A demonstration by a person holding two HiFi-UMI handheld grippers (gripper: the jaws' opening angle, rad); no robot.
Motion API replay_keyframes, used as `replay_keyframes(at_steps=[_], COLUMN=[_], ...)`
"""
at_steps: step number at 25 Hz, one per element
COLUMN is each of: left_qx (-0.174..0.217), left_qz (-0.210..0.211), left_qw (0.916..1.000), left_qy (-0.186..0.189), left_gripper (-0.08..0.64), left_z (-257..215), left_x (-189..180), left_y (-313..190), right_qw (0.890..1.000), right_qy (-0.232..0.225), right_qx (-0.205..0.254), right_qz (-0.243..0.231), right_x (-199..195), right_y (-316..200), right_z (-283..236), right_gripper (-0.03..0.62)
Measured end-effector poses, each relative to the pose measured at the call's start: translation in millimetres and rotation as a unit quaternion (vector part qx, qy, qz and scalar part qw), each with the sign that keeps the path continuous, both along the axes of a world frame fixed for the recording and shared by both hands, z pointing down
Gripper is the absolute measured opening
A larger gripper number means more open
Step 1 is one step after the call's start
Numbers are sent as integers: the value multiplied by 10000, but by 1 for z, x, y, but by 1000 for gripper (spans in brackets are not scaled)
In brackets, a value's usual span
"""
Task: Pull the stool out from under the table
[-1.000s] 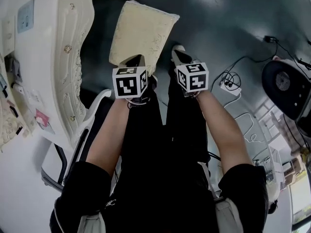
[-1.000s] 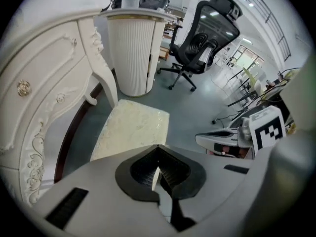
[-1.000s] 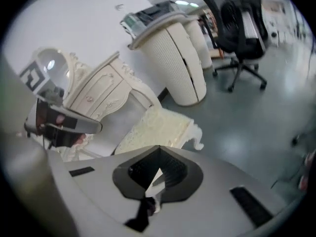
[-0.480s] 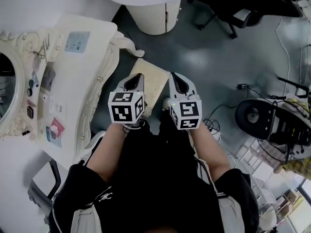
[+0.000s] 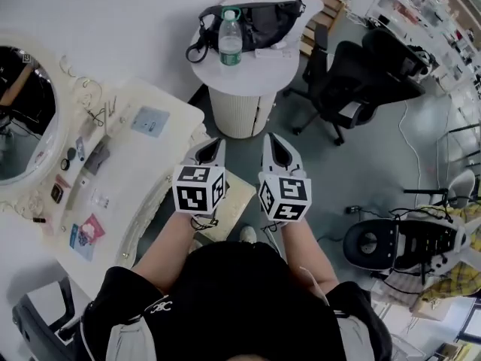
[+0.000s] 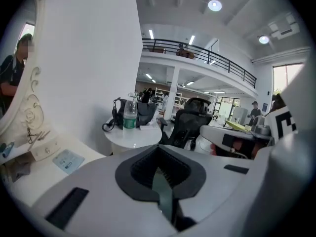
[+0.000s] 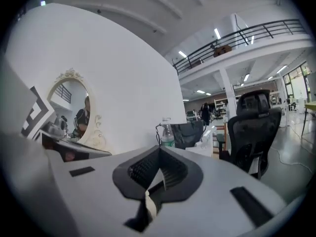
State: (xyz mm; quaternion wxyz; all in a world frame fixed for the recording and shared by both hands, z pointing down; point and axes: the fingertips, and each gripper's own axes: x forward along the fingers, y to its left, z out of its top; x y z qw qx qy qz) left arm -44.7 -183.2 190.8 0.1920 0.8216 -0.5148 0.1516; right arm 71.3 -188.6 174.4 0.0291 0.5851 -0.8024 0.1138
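Fingers (image 6: 163,194) of the left gripper (image 5: 209,147): pressed together, nothing between them. Right gripper (image 5: 279,149): likewise closed flat and empty. Both are held side by side in the air and point away from the body, clear of all furniture.

Stool (image 5: 234,199): directly below the two grippers, just beside the curved front edge of the worktop (image 5: 143,160) and close to the person's shoe (image 5: 247,234). Only a corner of its seat shows; the legs are hidden.

Step, judged: the stool looks already out from under the worktop, and neither gripper has hold of it. If more clearance is wanted, the next move calls for lowering a gripper, opening it, and taking the seat's edge.

Materials: the seat is a cream padded cushion, squarish and soft. The worktop is white and glossy, with carved scrollwork and an oval mirror (image 5: 22,119). The round side table (image 5: 264,65) has a ribbed base and carries a plastic bottle (image 5: 230,37) and a black bag (image 5: 259,21).
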Motion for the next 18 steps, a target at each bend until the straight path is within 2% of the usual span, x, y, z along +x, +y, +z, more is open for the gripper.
replay_keyframes(at_steps=[4, 8, 13, 18], left_qx=[459, 773, 706, 854], left_qz=[-12, -30, -30, -5], left_qw=[9989, 9970, 9973, 9961], left_qy=[108, 66, 209, 217], left_gripper=[0, 0, 0, 0], left_z=[-40, -61, -62, -74], left_x=[-9, -18, -28, -34], left_y=[0, -2, -6, -12], right_qw=[9987, 9982, 9981, 9976], right_qy=[157, 19, -3, -56], right_qx=[486, 603, 608, 657], right_qz=[57, 29, -138, -204], right_x=[-5, -14, -39, -50], right_y=[-2, -6, -9, -15], right_z=[-44, -62, -68, -74], right_gripper=[6, 8, 6, 8])
